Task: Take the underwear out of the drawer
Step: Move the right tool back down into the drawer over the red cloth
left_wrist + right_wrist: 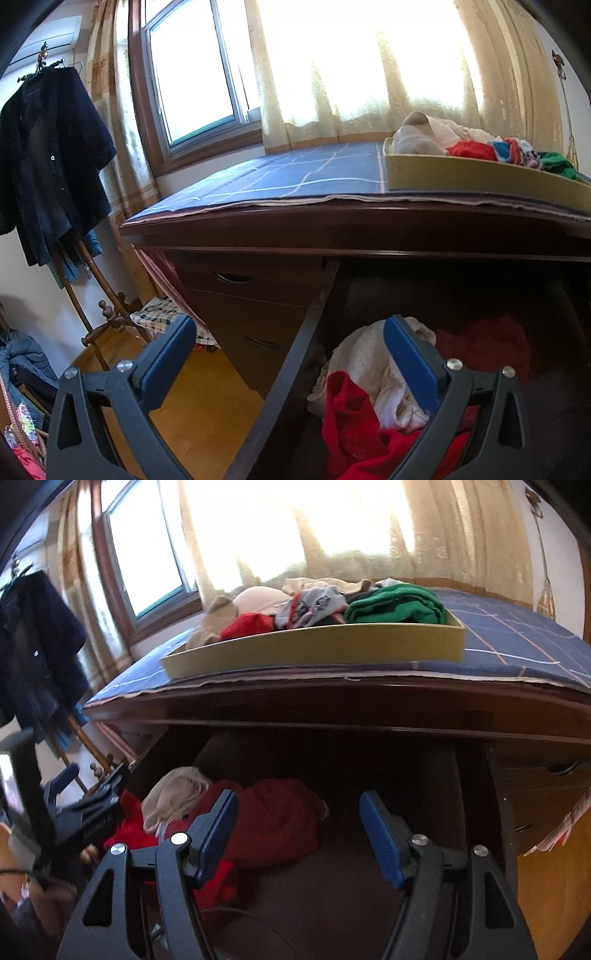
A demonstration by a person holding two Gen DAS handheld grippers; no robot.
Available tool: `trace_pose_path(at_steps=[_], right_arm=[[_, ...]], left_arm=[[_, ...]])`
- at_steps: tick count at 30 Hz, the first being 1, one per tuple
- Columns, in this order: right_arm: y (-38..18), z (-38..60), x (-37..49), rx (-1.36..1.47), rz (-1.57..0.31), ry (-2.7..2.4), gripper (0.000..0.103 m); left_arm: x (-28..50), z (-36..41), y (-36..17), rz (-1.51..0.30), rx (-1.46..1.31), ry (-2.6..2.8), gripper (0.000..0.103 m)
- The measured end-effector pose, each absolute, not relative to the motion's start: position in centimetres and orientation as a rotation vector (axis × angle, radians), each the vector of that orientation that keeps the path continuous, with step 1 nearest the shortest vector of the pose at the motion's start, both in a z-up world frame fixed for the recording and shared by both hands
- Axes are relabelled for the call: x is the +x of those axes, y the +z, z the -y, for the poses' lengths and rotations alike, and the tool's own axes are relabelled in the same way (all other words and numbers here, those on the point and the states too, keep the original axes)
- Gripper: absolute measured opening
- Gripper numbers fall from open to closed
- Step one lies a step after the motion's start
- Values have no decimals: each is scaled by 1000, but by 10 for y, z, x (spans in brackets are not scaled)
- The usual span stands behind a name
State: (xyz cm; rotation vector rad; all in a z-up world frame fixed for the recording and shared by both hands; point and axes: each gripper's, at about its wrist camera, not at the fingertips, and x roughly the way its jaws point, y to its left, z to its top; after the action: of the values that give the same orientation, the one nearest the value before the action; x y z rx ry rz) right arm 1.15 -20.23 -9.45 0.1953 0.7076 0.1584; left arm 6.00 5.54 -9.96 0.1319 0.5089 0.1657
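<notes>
Right gripper point(299, 830): It is the closest thing I see. Its blue pads are spread apart and nothing is between them. It points down into the drawer point(332, 904).
Left gripper point(291, 354): Its pads are spread wide too. It holds nothing. One pad sits over the drawer's side wall and the other over the clothes.
Dark red cloth point(277, 823): It lies in the drawer, just past my right gripper's left pad. I think this is the next one to grab.
Cream cloth point(373, 365): It is bunched up in the drawer, touching the red pieces.
Bright red cloth point(351, 417): It lies at the front of the drawer, partly under the cream one.
Tray point(314, 650): It sits on the blue sheet point(509, 635) above the drawer. Clothes are piled in it already.
Job so far: Some underwear is still in the drawer, so I am not done.
What could go wrong: The clothes touch each other, so I may pull up two at once. My right gripper may shut on air, since the cloth is off to its left. A pad may bump the drawer wall. A loose cloth may slip off on the way up.
</notes>
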Motion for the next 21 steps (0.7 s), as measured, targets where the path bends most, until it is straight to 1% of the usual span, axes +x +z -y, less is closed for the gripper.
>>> trace_pose_path(at_steps=[7,14,19,21], right_arm=[[-95,193,19,216,-805,285,70],[-100,161,42,148,-961,423,70],[-129,166,75,310,-1146,267,70],[-140,169,80,380,-1188,245,70]], left_arm=[[59,-76,-97,-517,-27,153,103],[60,-68,-99,-515,14,174,103],[62,-67,-98,-526,18,175,103],[61,-66,-98,-526,24,176,103]])
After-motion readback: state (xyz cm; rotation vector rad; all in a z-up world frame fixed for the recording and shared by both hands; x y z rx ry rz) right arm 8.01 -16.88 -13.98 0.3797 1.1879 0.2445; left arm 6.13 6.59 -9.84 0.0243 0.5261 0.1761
